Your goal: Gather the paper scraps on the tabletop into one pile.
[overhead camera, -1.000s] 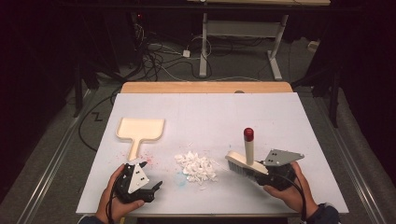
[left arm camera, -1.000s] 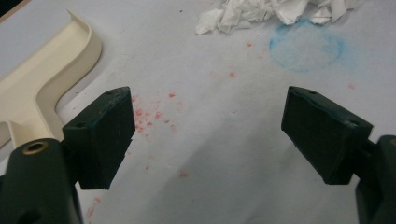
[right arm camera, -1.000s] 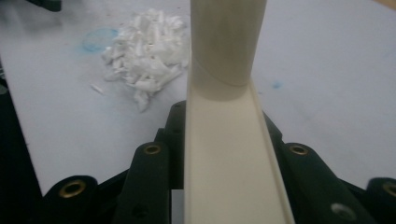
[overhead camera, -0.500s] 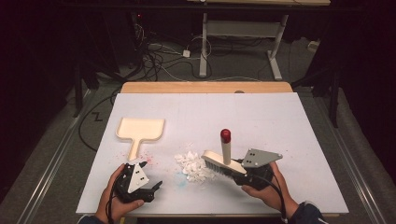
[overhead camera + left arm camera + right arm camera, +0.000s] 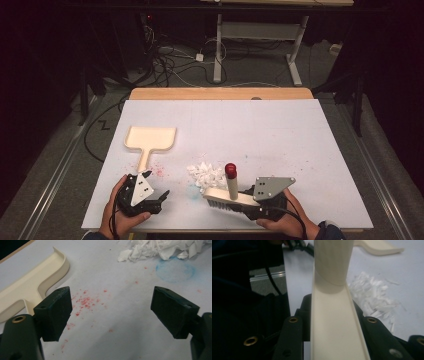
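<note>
right tongs [image 5: 250,202] clamped on the cream body of a hand brush [image 5: 224,194], jaws pressing it from both sides as seen in the right gripper view; brush lies low on the counter [image 5: 260,130], bristles down, its post standing up just ahead of the jaws with a red cap on top; pile of white paper scraps [image 5: 206,174] sits just past the brush, on the far side from the right tongs, edge of the pile touching or nearly touching the brush head, cannot tell which; left tongs [image 5: 110,312] spread wide, nothing between the jaws, hovering low over bare counter; scatter of red crumbs [image 5: 85,302] on the surface right between and just ahead of the left jaws; faint blue ring stain [image 5: 175,270] further ahead toward the right jaw side, just short of the paper scraps; cream dustpan [image 5: 149,141] lies flat beyond the left tongs, handle pointing back toward them, pan end away; in the left gripper view the dustpan's handle runs close beside the left jaw, apart from it; dustpan and brush well apart, paper pile between them; a hand wraps each gripper at the near counter edge
</note>
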